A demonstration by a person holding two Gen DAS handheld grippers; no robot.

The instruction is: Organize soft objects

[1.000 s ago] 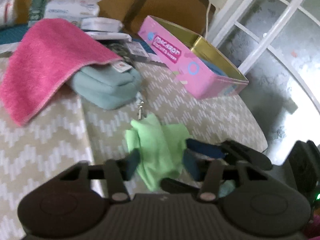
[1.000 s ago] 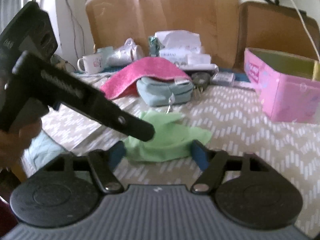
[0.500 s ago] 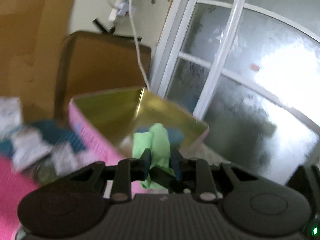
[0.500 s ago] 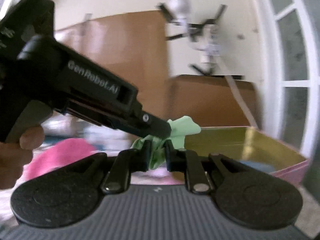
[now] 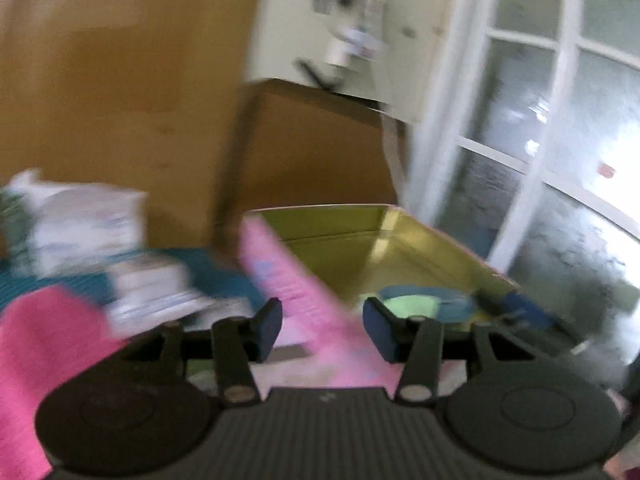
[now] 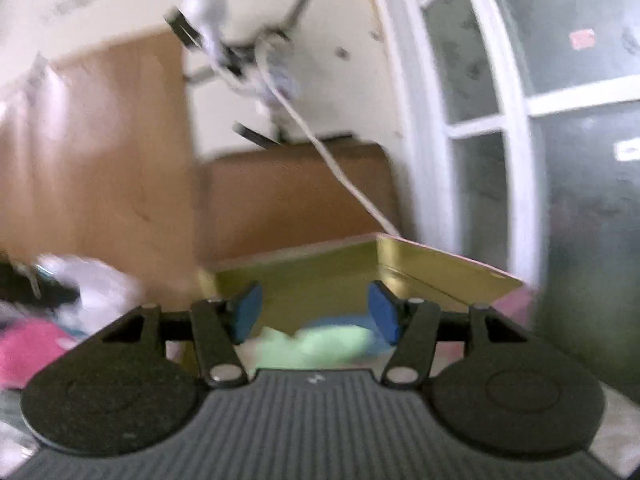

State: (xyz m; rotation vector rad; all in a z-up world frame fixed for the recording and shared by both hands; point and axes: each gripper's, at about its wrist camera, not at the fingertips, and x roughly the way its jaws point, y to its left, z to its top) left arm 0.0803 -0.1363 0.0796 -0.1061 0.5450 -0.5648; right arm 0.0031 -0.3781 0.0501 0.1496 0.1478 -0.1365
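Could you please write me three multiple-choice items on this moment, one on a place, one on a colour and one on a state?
1. Where does the green cloth lie?
A. inside the tin
B. on the pink towel
C. on the floor

2. What colour is the outside of the tin?
A. white
B. pink
C. black

3. How do the fingers of the left gripper stand?
A. clamped on the cloth
B. clamped on the towel
C. apart, holding nothing

Answers: 1 A, it rests within the gold inner walls. 2 B, the near wall is pink. 3 C, the fingers are opening with a clear gap between them.
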